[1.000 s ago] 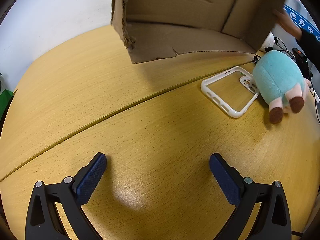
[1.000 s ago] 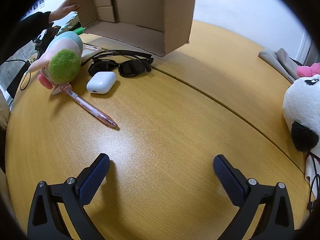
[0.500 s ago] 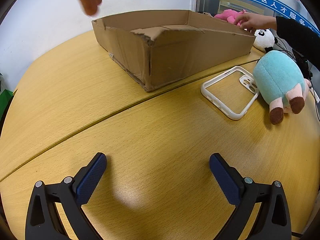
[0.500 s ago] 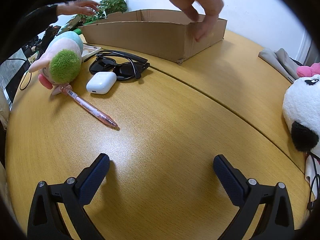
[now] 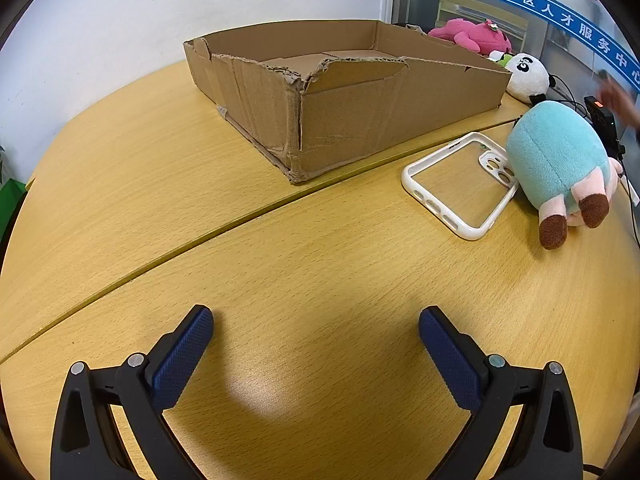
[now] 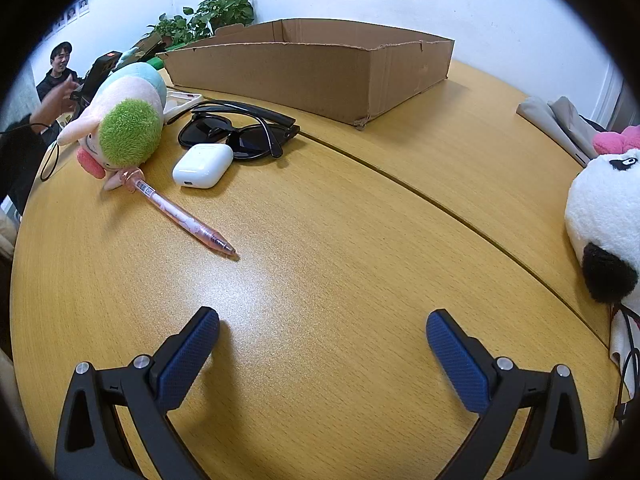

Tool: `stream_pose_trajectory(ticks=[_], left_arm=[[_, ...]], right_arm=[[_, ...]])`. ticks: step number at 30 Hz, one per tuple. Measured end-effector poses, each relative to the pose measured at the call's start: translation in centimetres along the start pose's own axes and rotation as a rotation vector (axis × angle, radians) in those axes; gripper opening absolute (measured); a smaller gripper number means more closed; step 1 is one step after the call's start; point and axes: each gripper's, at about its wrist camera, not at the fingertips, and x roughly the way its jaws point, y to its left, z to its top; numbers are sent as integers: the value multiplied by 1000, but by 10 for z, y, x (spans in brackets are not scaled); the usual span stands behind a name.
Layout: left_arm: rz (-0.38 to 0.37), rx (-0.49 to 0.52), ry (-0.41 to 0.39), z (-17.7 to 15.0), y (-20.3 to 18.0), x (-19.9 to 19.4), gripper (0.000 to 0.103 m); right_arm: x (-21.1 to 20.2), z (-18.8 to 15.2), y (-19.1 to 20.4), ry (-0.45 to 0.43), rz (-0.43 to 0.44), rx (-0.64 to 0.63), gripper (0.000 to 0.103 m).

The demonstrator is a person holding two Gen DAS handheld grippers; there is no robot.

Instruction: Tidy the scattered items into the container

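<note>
A shallow cardboard box (image 5: 360,112) (image 6: 304,72) rests flat at the far side of the wooden table (image 5: 200,208). Right of it lie a white phone case (image 5: 460,184) and a teal plush toy (image 5: 560,164) (image 6: 124,120). The right wrist view shows black sunglasses (image 6: 240,132), a white earbud case (image 6: 203,165) and a pink pen (image 6: 180,216) at the left. My left gripper (image 5: 316,332) is open and empty over bare wood. My right gripper (image 6: 322,334) is also open and empty, well short of the pen.
A panda plush (image 6: 604,220) (image 5: 524,76) and cables sit at the table's right edge, with a pink plush (image 5: 472,36) behind the box. A grey folded cloth (image 6: 556,120) lies far right. A seated person (image 6: 56,76) and a hand (image 5: 618,100) are at the side; potted plants (image 6: 208,16) stand behind.
The cardboard box, held tilted in the air by hands a second ago, now rests flat on the table and the hands have withdrawn. Both grippers have stayed still.
</note>
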Motion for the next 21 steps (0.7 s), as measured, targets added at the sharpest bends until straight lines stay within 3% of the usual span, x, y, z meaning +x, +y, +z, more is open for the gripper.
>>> stream_pose_trajectory(ticks=[4, 7, 10, 13, 17, 21], left_arm=[[8, -8, 0, 0, 1, -1, 103], [52, -70, -1, 1, -4, 1, 103], [108, -140, -5, -6, -24, 1, 103], [106, -136, -5, -12, -38, 0, 103], [156, -205, -3, -14, -50, -4, 103], [173, -277, 26, -14, -59, -19, 100]], right_arm=[[0, 0, 0, 0, 0, 0, 103], [2, 3, 2, 1, -13, 20, 103], [2, 4, 8, 1, -89, 124, 103], [1, 2, 11, 2, -182, 248, 103], [-1, 2, 23, 17, -191, 269, 103], [-9, 3, 47, -6, -271, 365, 103]])
